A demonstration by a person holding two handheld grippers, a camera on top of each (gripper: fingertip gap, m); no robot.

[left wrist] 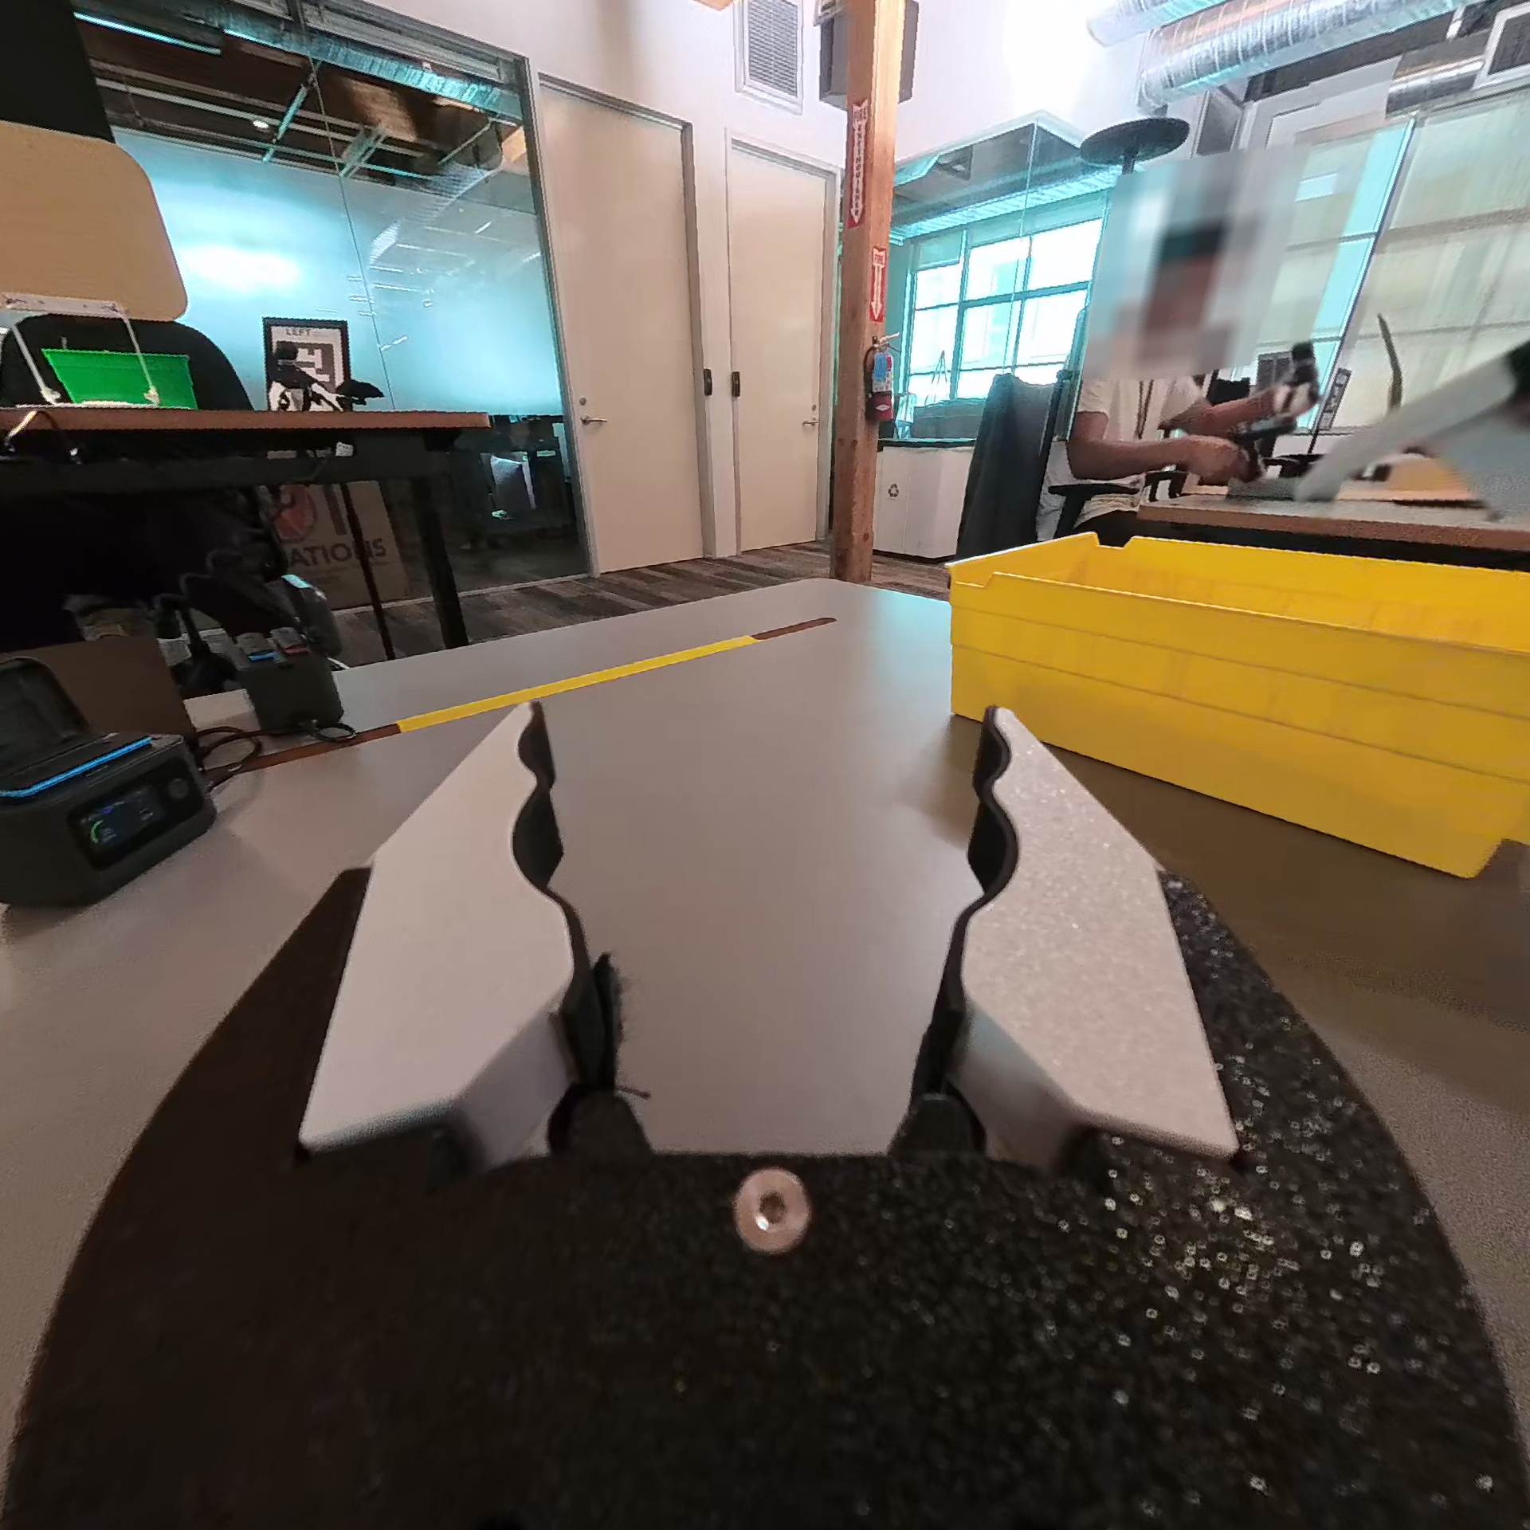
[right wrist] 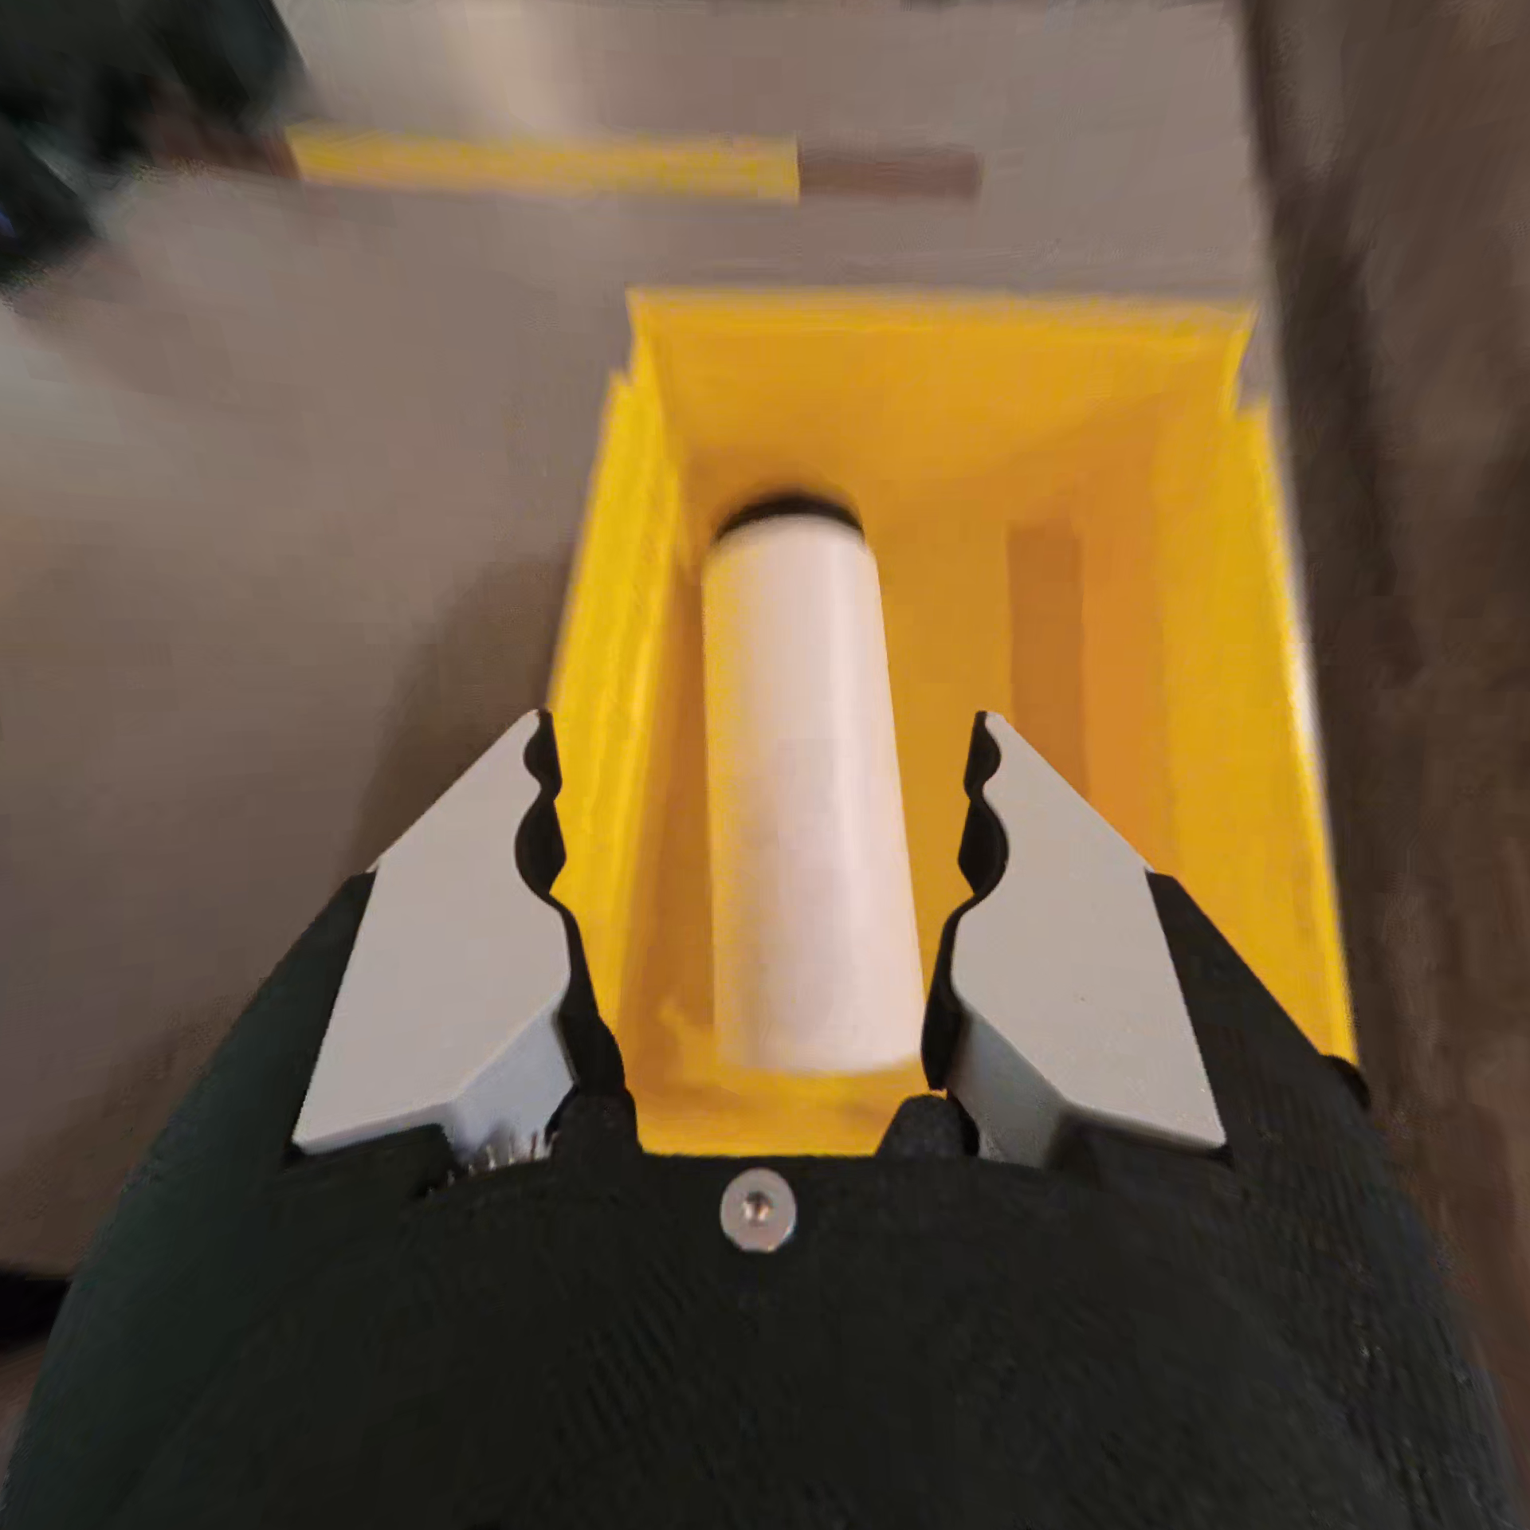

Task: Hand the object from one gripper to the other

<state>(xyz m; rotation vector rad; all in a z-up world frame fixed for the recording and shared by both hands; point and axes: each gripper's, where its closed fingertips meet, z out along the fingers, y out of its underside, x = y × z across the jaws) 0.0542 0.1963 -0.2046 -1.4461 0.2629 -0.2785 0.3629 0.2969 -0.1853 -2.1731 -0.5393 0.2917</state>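
Office space opens ahead of your left gripper point(left wrist: 762, 720): glass-walled rooms, two pale doors, and a wooden post point(left wrist: 861, 331) beyond the far edge of the grey table point(left wrist: 745, 828). Its fingers are spread wide with only bare tabletop between them. Ahead and to its right sits a yellow bin point(left wrist: 1242, 704), standing between this gripper and the object, so its wall hides the contents from here. To the left, a dark device with a small lit screen point(left wrist: 99, 820) rests near the table edge, and a yellow strip point(left wrist: 579, 683) runs across the surface farther ahead.

Your right gripper point(right wrist: 762, 728) looks down into the same bin point(right wrist: 1200, 662), fingers apart and holding nothing. Between and below them a white cylinder point(right wrist: 803, 786) lies lengthwise on the bin floor, closer to the left wall, with a dark cap at its far end. This view is blurred.
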